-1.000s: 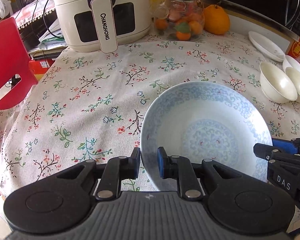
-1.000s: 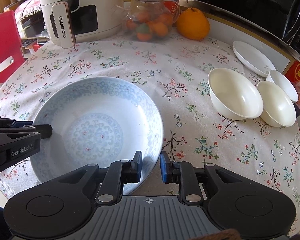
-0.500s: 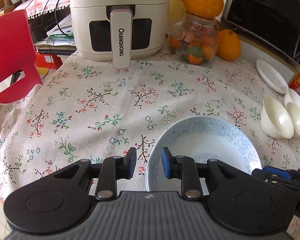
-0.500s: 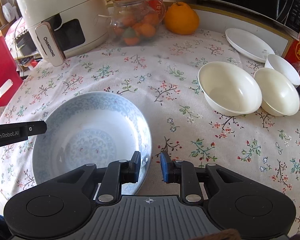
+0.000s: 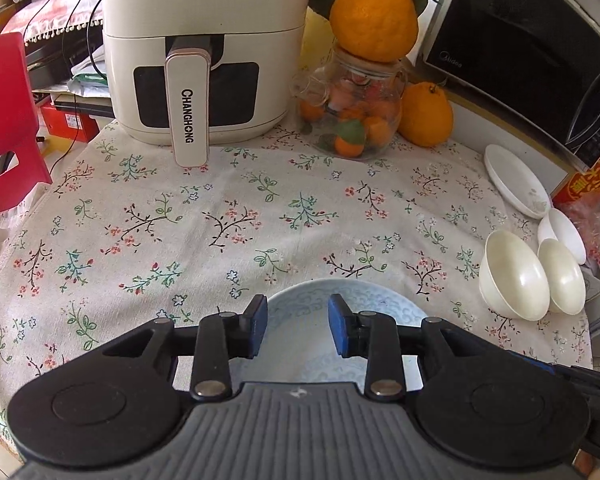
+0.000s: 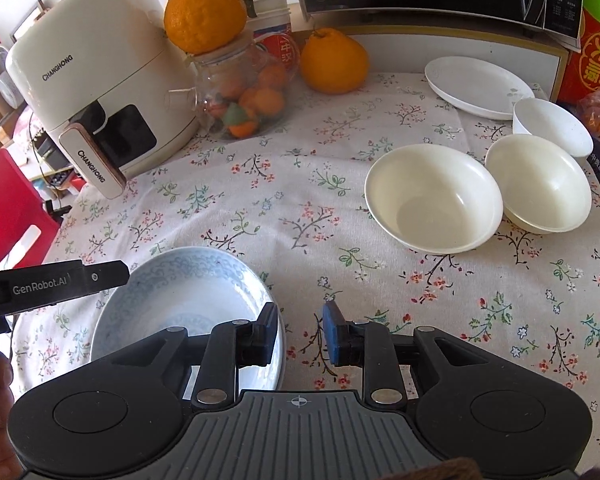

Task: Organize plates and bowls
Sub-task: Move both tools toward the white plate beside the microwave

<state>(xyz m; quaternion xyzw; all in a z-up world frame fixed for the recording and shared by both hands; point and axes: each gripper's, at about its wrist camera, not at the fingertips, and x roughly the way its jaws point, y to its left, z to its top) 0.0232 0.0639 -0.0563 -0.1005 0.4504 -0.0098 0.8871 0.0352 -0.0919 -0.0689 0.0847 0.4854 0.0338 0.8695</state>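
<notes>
A blue-patterned plate (image 5: 384, 304) (image 6: 180, 300) lies flat on the flowered tablecloth near the front edge. My left gripper (image 5: 296, 326) hovers over its near rim, jaws opening, pads clear of the rim. My right gripper (image 6: 300, 330) hangs at the plate's right rim, jaws opening, with only cloth in the gap. One finger (image 6: 60, 284) of the left gripper shows over the plate's left side. At the right stand two cream bowls (image 6: 432, 196) (image 6: 540, 188), a white bowl (image 6: 552, 128) and a white plate (image 6: 476, 84).
A white air fryer (image 5: 204, 60) stands at the back, with a glass jar of fruit (image 5: 352, 116) and oranges (image 5: 424, 116) beside it. A microwave (image 5: 532, 52) fills the back right. A red chair (image 5: 4, 120) is off the table's left edge.
Both grippers have drawn back and up from the blue plate and widened their jaws. The rim they pinched is let go, and the plate rests on the cloth.
</notes>
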